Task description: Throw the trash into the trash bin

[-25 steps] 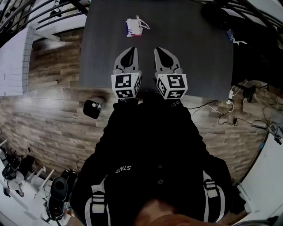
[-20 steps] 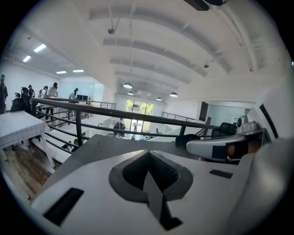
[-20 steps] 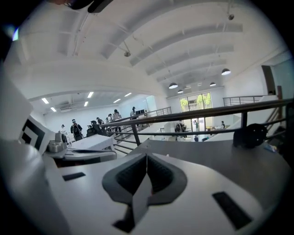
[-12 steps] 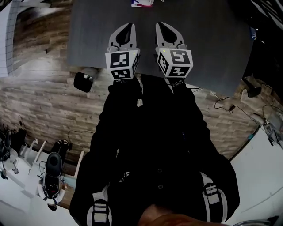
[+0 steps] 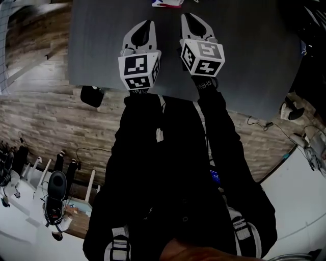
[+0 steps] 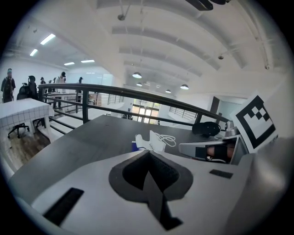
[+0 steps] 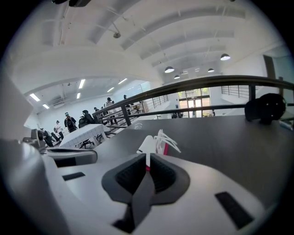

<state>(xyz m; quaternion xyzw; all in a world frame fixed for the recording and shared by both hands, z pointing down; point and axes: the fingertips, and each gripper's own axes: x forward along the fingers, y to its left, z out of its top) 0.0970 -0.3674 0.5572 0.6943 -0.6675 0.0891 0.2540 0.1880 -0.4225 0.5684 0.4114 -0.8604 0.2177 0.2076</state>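
The trash [image 5: 166,2], a small crumpled white packet with red and blue print and a loose white cord, lies on the dark grey table [image 5: 244,56], cut off by the top edge of the head view. Both grippers hover over the table just short of it. My left gripper [image 5: 147,24] is shut and empty, and the trash [image 6: 150,142] lies beyond its tips [image 6: 148,152]. My right gripper [image 5: 189,17] is also shut with nothing held, and the trash [image 7: 157,142] sits straight ahead of its tips [image 7: 147,155]. No trash bin can be identified.
A black rounded object [image 7: 265,108] rests at the table's far right, in front of a dark railing [image 6: 115,94]. A small black thing [image 5: 91,95] sits on the wood floor by the table's near-left edge. Cables [image 5: 265,125] trail on the floor to the right.
Both grippers have moved forward over the table toward the trash, the right one slightly further. The head view has shifted, so the trash now sits at its top edge.
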